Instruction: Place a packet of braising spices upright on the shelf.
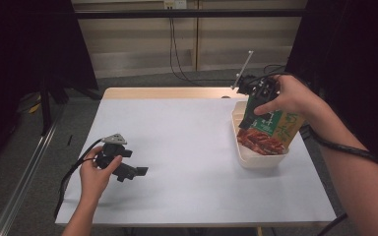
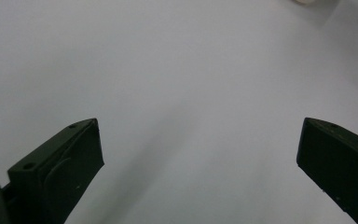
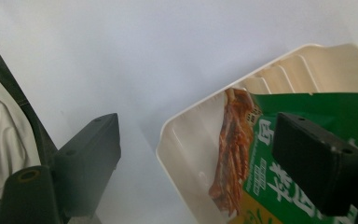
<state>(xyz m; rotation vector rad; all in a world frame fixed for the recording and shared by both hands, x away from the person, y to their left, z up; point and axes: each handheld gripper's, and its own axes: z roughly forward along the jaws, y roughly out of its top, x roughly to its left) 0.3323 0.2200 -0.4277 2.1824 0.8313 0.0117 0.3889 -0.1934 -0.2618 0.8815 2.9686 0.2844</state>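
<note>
A cream plastic tub stands at the table's right side. A green and orange snack packet leans inside it, its top above the rim. My right gripper hovers over the packet's upper end, pointing down. In the right gripper view its jaws stand wide apart, one over the bare table, the other in front of the packet; neither pad presses on it, and the tub lies below. My left gripper rests low at the table's front left, open, with nothing between its jaws.
The white table has a wooden strip along its far edge. Black curtains hang at the left and right, and cables run down the back wall to the floor. A thin metal rod sticks up behind my right hand.
</note>
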